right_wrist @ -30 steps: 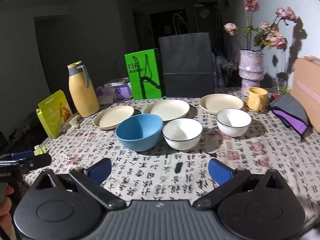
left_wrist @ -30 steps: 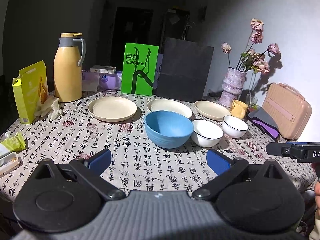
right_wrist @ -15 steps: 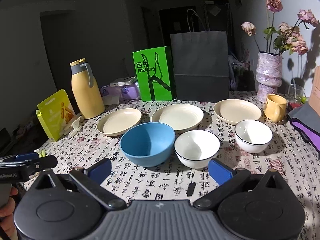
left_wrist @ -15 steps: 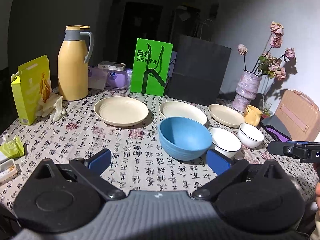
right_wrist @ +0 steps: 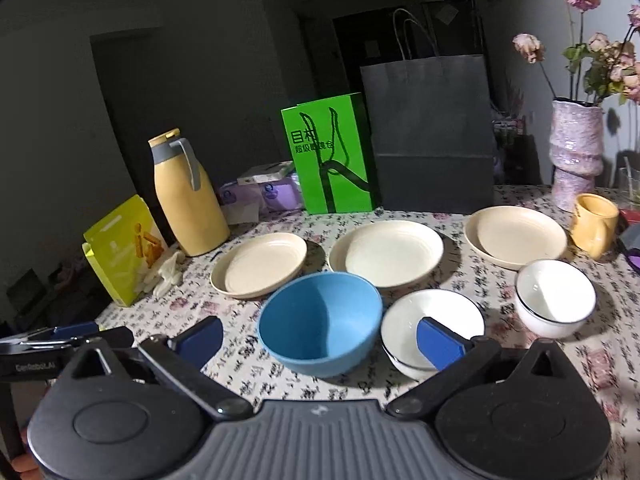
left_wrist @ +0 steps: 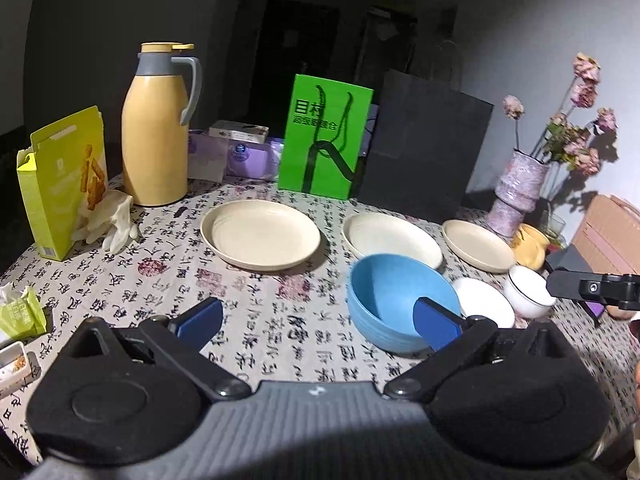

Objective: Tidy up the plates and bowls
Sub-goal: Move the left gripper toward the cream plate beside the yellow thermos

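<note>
Nearest the front edge of the worktop (left_wrist: 256,332), with its cloth printed in black characters, both grippers hang above the cloth with jaws spread wide and nothing held; compared with a second ago each has come forward and lower, so the dishes loom larger in both views. Between the blue pads of the left gripper (left_wrist: 318,320) lies bare cloth, and its right pad now overlaps the rim of the blue bowl (left_wrist: 394,300), where earlier the bowl sat well beyond the pads; whether pad and bowl touch cannot be told. Seen from the right wrist, the right gripper (right_wrist: 320,338) frames that same blue bowl between its fingers, while its right pad stands in front of the near white bowl (right_wrist: 432,320), which sits just beside the blue one. A second white bowl (right_wrist: 554,302) with a dark rim line sits further toward the right edge, apart from the first. Behind the bowls, a row of three cream plates runs across the middle: the left plate (right_wrist: 260,264), the middle plate (right_wrist: 386,254) just behind the blue bowl, and the right plate (right_wrist: 516,236). Close to the right plate stands a yellow mug (right_wrist: 594,222). Along the far edge stand a yellow thermos (right_wrist: 186,196), a green bag (right_wrist: 330,156), a black paper bag (right_wrist: 430,136) and a pink vase (right_wrist: 576,152) of dried flowers, and a yellow-green snack box (right_wrist: 120,248) stands at the left edge.
</note>
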`<state>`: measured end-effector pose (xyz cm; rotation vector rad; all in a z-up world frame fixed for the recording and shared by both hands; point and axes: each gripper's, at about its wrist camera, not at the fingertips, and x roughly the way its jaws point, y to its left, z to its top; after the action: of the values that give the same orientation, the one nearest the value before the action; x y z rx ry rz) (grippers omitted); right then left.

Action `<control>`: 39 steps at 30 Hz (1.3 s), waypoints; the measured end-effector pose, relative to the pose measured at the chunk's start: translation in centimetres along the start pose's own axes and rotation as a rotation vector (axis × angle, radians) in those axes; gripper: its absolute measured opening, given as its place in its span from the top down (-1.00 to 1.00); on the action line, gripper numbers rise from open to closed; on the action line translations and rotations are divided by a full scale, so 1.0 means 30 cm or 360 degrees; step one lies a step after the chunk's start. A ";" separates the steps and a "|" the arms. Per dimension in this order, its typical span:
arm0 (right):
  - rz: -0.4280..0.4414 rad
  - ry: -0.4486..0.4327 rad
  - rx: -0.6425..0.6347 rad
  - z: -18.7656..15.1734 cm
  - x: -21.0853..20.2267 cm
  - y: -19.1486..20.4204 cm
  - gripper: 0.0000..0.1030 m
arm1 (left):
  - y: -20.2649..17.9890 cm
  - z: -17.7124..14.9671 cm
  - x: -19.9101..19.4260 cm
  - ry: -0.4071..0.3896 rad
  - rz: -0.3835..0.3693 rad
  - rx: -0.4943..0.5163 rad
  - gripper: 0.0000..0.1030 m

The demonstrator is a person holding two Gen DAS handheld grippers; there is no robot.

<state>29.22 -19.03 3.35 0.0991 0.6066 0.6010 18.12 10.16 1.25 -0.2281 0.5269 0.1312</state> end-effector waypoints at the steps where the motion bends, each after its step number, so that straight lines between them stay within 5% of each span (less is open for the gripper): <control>1: 0.0010 0.0001 0.0001 0.009 0.011 0.000 -1.00 | 0.009 0.007 0.010 0.0001 0.0005 -0.0009 -1.00; 20: 0.0079 0.0047 -0.0150 0.195 0.297 0.116 -1.00 | 0.180 0.154 0.172 -0.0017 0.0170 -0.0177 -1.00; 39: 0.0167 0.0187 -0.0105 0.393 0.628 0.176 -1.00 | 0.290 0.282 0.364 0.0073 0.0211 -0.0291 -1.00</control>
<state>45.57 -3.15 4.86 0.0340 0.6979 0.7316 29.97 21.37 1.18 -0.3752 0.5765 0.3044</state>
